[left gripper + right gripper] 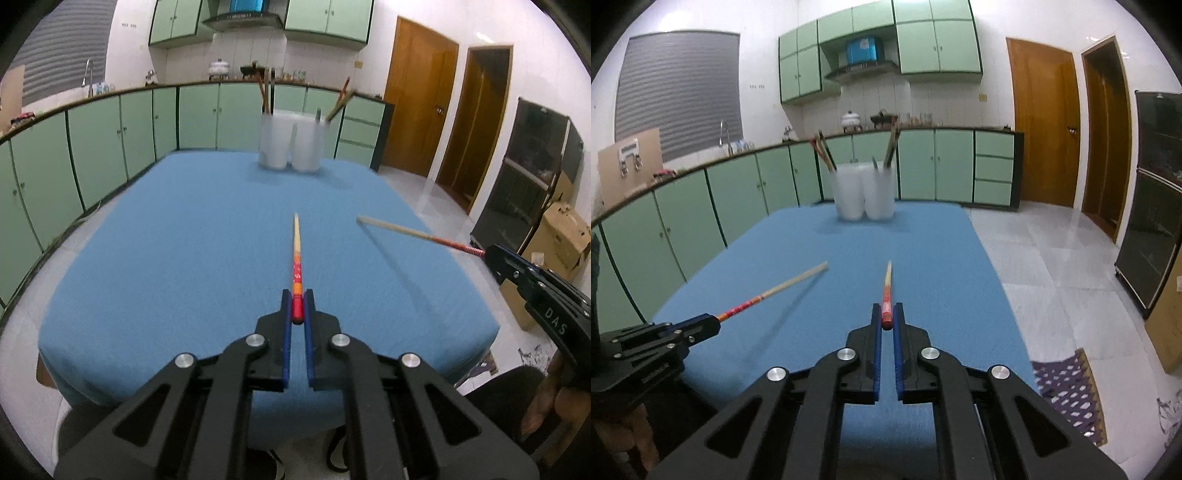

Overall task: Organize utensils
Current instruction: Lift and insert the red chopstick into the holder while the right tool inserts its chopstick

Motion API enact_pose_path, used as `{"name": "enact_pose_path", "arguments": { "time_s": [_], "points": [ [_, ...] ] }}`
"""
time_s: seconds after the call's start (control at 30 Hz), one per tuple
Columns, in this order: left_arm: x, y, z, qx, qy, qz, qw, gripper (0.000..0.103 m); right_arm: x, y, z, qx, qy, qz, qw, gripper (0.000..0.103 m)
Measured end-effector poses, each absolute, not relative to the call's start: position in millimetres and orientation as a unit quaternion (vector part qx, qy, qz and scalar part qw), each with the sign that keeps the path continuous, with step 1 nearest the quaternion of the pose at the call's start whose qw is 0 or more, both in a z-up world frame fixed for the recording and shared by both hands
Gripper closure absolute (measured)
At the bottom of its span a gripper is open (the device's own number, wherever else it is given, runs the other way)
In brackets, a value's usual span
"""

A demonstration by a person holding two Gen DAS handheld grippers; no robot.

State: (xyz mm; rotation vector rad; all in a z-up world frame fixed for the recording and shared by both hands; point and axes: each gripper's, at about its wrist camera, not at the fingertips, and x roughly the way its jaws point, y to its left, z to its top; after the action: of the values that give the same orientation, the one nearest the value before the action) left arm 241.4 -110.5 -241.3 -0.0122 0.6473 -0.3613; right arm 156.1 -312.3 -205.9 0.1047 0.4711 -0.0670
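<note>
Your left gripper (297, 295) and right gripper (886, 310) are each clamped tight on the red end of a chopstick (296, 254) (887, 291), held above the blue tablecloth (184, 258), well short of the two white cups (288, 144).

Your count: two grippers, two held chopsticks, two cups.

You have one chopstick (297, 254) pinched in the left gripper (297, 306) at lower centre of its view, and a second chopstick (887, 291) pinched in the right gripper (887, 317) likewise. At upper centre stand two frosted cups (273, 142) (306, 146) side by side, each with several chopsticks sticking out; their exact number you cannot tell. One blue table (166, 240) carries the cups.
</note>
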Motion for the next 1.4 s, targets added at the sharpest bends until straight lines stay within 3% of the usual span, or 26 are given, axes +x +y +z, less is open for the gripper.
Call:
{"name": "enact_pose_path", "arguments": {
  "time_s": [0.3,0.97,1.4],
  "points": [
    [270.7,-110.5,-171.4,0.011,0.269,-0.201,0.942,0.098,197.4,-317.2,-143.3,0.014,0.218,-0.008,0.976,0.097],
    [413.0,-144.6,-103.6,0.03,0.311,-0.257,0.915,0.098,361.4,-344.2,-70.9,-0.009,0.331,0.057,0.942,0.097],
    [458.5,-154.7,-25.3,0.057,0.256,-0.248,0.933,0.098,413.2,-332.2,12.6,-0.022,0.297,0.069,0.952,0.097]
  ]
}}
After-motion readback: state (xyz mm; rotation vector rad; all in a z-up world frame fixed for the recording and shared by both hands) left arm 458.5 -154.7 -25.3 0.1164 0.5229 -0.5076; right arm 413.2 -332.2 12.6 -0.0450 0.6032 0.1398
